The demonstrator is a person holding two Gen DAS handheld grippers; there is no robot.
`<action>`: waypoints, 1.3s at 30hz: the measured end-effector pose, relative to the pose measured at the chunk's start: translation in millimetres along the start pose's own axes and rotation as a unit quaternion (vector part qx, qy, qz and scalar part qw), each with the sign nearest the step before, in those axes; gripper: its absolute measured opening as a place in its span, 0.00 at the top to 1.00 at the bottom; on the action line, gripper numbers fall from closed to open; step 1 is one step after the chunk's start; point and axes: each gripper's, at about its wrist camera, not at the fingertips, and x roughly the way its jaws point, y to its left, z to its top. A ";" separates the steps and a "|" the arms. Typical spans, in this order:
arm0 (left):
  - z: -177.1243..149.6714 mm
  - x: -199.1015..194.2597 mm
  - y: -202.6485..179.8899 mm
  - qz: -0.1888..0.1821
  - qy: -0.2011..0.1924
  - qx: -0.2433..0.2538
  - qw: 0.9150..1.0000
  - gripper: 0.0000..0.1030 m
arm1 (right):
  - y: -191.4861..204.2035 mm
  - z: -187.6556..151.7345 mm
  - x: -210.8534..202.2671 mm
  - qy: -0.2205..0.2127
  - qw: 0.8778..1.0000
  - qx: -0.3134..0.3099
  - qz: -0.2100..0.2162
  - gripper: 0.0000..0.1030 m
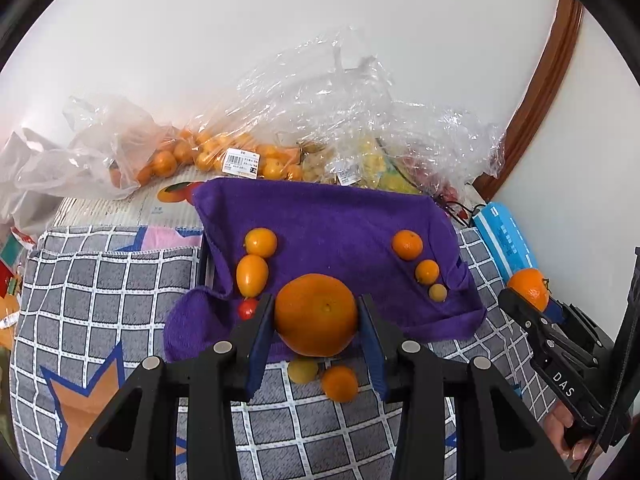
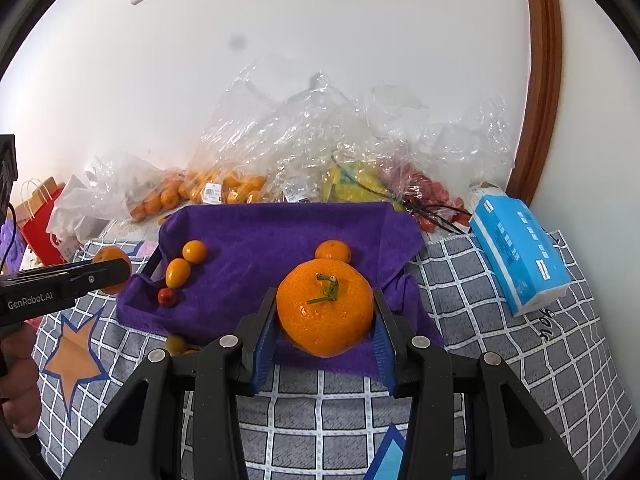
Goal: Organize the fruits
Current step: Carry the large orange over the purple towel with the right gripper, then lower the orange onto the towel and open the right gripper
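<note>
- Left gripper (image 1: 316,312), bottom centre of the left wrist view, is clamped on a big orange (image 1: 316,314); both blue pads press its sides.
- Right gripper (image 2: 325,308), bottom centre of the right wrist view, is clamped on a stemmed orange (image 2: 325,307), green stem facing the camera.
- Each gripper also shows at the edge of the other's view, with its fruit in the jaws, a hand (image 2: 18,396) on the handle.
- Purple towel (image 1: 332,220) fills mid-frame, spread over a grey checked cover (image 1: 100,280).
- On the towel's left side: two kumquats (image 1: 260,242), one above the other, then a small red fruit (image 1: 247,309) below them.
- On its right side: a small orange (image 1: 407,245), a smaller one (image 1: 427,271) and a tiny yellowish fruit (image 1: 437,292), in a descending line.
- Below the towel's front edge, on the cover: a yellow fruit (image 1: 303,371) touching a little orange (image 1: 340,384).
- Along the top of the towel, against the wall: clear bags (image 1: 224,152) of fruit.
- Blue tissue pack (image 2: 520,256) lies at right.
</note>
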 end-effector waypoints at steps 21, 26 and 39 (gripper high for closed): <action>18.5 41.7 9.3 0.007 0.024 -0.009 1.000 0.62 | -4.0 12.3 48.3 0.026 1.000 0.003 0.007 0.58; 22.2 52.1 11.0 0.006 0.029 -0.008 1.000 0.62 | -6.3 14.1 60.7 0.032 0.999 0.007 0.008 0.58; 33.6 89.5 15.5 0.006 0.050 -0.012 0.999 0.62 | -0.9 13.3 105.6 0.062 0.998 0.006 0.024 0.58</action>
